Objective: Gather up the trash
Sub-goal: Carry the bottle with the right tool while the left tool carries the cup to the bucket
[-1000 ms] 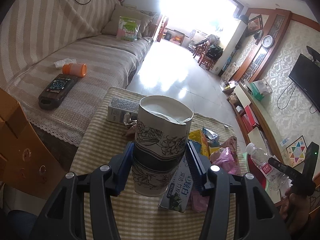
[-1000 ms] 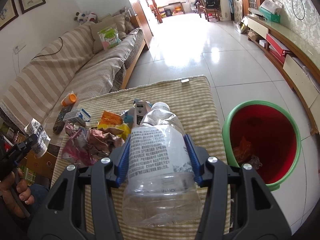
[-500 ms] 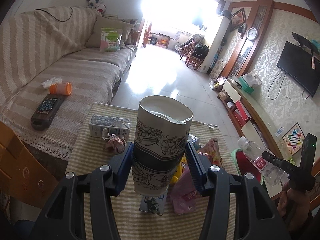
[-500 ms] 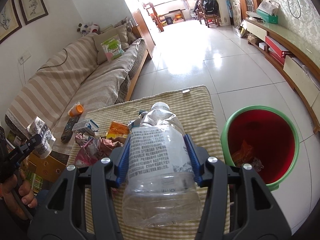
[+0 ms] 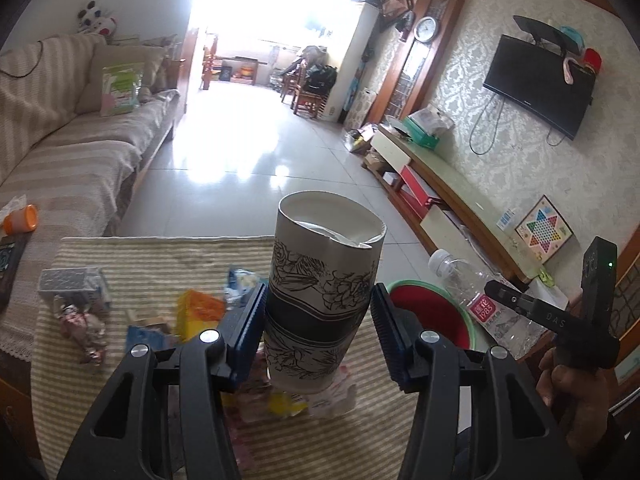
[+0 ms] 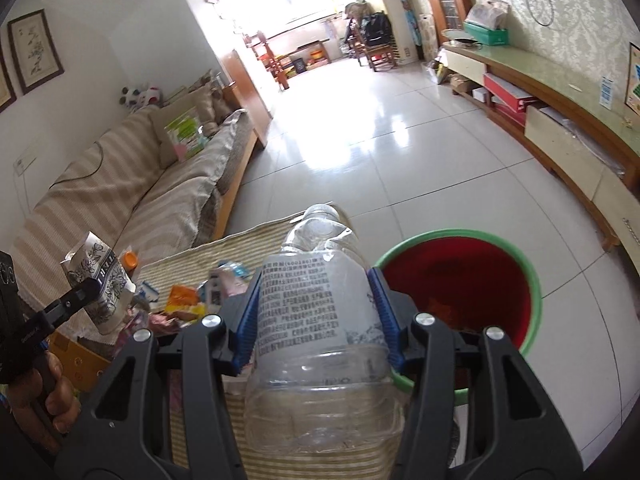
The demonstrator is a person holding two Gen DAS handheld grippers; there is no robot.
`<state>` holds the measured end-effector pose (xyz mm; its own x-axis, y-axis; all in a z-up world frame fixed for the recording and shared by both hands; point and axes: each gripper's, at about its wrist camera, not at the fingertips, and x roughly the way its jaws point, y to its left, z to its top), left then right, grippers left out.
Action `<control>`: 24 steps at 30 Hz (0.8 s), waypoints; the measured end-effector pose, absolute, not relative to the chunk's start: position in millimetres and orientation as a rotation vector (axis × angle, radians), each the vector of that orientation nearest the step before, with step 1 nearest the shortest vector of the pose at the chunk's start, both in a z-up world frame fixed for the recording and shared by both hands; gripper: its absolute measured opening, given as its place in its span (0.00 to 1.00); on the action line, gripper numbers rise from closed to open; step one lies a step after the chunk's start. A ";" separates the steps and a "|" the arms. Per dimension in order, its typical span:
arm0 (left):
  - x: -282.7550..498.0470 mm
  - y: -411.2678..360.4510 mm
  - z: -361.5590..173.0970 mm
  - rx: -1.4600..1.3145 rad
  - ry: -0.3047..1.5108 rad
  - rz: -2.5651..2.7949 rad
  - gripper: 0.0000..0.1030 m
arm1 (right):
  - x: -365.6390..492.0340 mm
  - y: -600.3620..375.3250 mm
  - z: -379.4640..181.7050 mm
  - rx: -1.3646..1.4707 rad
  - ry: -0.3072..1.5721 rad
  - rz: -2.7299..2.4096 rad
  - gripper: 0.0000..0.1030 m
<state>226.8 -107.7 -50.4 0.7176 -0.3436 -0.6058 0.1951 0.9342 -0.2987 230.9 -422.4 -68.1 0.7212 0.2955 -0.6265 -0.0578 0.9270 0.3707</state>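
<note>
My left gripper (image 5: 318,316) is shut on a paper cup (image 5: 324,280) printed with dark flowers, held upright above the striped table (image 5: 152,256). My right gripper (image 6: 316,304) is shut on a crumpled clear plastic bottle (image 6: 316,308) with a printed label, its cap pointing away. A red bin with a green rim (image 6: 460,280) stands on the floor just right of the table, and the bottle hangs beside its near-left rim. In the left wrist view the bin (image 5: 432,312) shows behind the right finger, with the bottle (image 5: 480,300) and the right gripper (image 5: 504,294) above it.
Wrappers, a small carton (image 5: 72,284) and a yellow packet (image 5: 198,312) litter the table. A striped sofa (image 5: 72,152) with an orange cup (image 5: 20,220) lies left. A long low cabinet (image 6: 560,120) lines the right wall. Tiled floor stretches ahead.
Both grippers have swung right toward the bin, each keeping its load. The bin has come nearer in the right wrist view and into the left wrist view. The table trash has slid left.
</note>
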 end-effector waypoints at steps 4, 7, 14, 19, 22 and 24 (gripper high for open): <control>248.6 -157.9 -54.6 -0.193 0.729 -0.393 0.48 | 234.4 -458.1 -74.7 0.368 0.734 0.142 0.48; 259.9 -197.4 -59.9 -0.172 0.742 -0.458 0.48 | 235.9 -482.6 -80.6 0.389 0.733 0.104 0.48; 277.1 -271.8 -82.0 -0.149 0.792 -0.563 0.48 | 238.5 -523.9 -94.2 0.418 0.736 0.058 0.48; 286.8 -301.8 -98.3 -0.154 0.838 -0.597 0.48 | 243.2 -550.8 -104.1 0.453 0.732 0.039 0.48; 293.1 -311.7 -106.2 -0.154 0.854 -0.605 0.48 | 248.3 -557.6 -110.1 0.464 0.736 0.039 0.48; 297.6 -316.5 -112.6 -0.170 0.873 -0.615 0.48 | 249.0 -560.7 -114.7 0.468 0.740 0.041 0.48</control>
<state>297.6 -316.5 -112.6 0.4833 -0.5693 -0.6651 0.4349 0.8155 -0.3820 249.0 -560.7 -114.7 0.7424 0.1987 -0.6398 0.1262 0.8964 0.4248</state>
